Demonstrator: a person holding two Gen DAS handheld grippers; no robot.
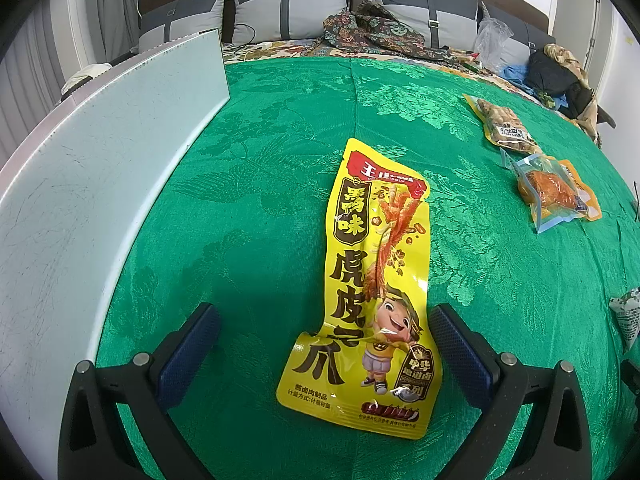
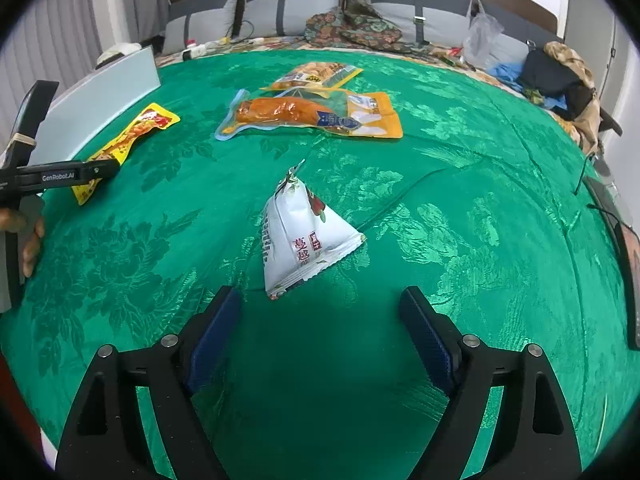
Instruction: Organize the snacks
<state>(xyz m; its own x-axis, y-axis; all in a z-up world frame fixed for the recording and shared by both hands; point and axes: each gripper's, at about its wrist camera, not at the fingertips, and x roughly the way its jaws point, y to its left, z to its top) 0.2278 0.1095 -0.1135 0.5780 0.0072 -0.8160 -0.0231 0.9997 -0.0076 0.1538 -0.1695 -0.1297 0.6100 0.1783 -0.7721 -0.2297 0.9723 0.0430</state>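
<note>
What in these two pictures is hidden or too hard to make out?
- White pouch: cut off by the right edge in the left wrist view.
- Yellow packet: its near end is crossed by the left gripper's black arm in the right wrist view.
- Nut packet: label print too small.
- White panel: what lies behind it is hidden.

A long yellow snack packet [image 1: 370, 280] with red and black lettering and a cartoon child lies flat, slightly crumpled, at the centre of the left wrist view, running from mid-frame toward the bottom. A white pyramid-shaped packet [image 2: 304, 240] stands peak up at the centre of the right wrist view. Above it lie a clear blue-and-orange pouch of browned meat [image 2: 308, 116] and, touching its far edge, a yellow pouch of pale pieces [image 2: 316, 74].
</note>
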